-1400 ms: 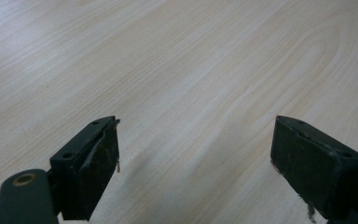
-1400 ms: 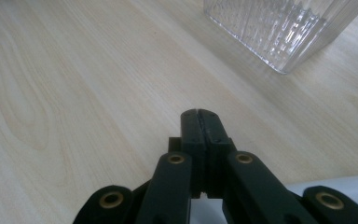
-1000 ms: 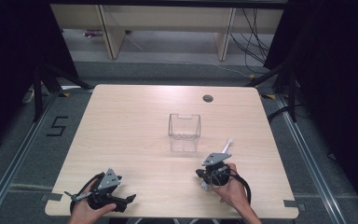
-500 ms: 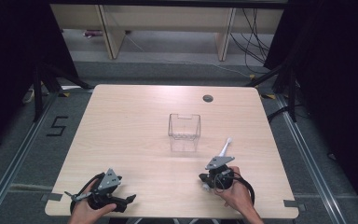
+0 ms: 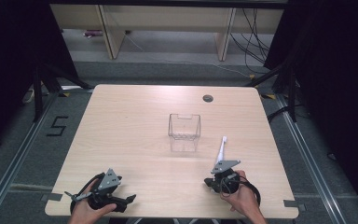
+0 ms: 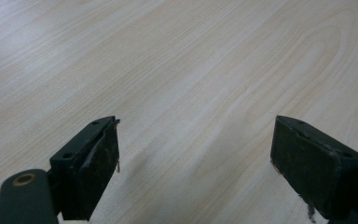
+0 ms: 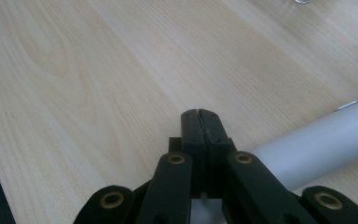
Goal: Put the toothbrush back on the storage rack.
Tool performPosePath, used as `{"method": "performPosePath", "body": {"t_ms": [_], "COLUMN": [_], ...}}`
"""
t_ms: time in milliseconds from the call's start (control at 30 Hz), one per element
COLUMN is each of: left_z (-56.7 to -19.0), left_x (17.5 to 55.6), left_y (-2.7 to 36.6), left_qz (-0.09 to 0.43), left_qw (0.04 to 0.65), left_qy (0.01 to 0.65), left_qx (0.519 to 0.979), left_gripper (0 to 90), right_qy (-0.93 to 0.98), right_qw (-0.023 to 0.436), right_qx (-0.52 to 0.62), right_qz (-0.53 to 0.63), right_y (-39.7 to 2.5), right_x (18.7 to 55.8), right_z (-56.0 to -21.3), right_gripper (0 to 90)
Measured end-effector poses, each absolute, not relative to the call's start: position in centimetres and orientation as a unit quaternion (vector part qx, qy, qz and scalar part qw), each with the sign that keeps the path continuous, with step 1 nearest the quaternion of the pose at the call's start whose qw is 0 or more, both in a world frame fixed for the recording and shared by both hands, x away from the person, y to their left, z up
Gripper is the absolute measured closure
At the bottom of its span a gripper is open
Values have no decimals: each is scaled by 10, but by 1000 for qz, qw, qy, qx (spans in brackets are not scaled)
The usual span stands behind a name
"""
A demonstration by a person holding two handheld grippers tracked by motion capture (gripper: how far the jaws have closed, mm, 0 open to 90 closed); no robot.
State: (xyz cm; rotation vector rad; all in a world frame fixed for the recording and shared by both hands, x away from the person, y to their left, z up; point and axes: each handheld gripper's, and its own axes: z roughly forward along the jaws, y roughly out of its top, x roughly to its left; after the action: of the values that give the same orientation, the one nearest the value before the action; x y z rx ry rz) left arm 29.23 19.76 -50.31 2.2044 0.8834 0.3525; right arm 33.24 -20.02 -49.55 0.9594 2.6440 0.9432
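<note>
Your right gripper (image 5: pixel 216 181) sits low on the light wooden table (image 5: pixel 135 126), near its front edge, and its two black jaws are pressed flat together in the right gripper view. A long, thin white plastic stick (image 5: pixel 221 150) pokes out past it toward the small clear plastic box (image 5: pixel 184 128), which stands well apart in the middle of the table. In the right gripper view the same stick shows as a pale round tube (image 7: pixel 317 142) running out from beside the shut jaws — whether they pinch its hidden end, I cannot tell.

Your left gripper (image 5: pixel 121 201) rests at the other front corner with its jaws wide apart and nothing between them.

The stick looks light, stiff and smooth, so it may roll or slip. Take it near the middle, squeezing across its round sides — gently, since thin plastic can snap.
</note>
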Motion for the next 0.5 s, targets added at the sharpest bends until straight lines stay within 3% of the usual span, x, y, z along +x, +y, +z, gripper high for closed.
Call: {"method": "performPosePath", "body": {"t_ms": [500], "left_z": [-504], "left_x": [292], "left_y": [197], "left_qz": [134], "left_qw": [366], "left_qy": [346], "left_qx": [854], "left_gripper": [147], "right_qy": [885], "right_qw": [84], "right_qx": [329], "right_qz": [319], "right_y": [-219], "right_x": [324], "right_z": [-495], "right_gripper": [900]}}
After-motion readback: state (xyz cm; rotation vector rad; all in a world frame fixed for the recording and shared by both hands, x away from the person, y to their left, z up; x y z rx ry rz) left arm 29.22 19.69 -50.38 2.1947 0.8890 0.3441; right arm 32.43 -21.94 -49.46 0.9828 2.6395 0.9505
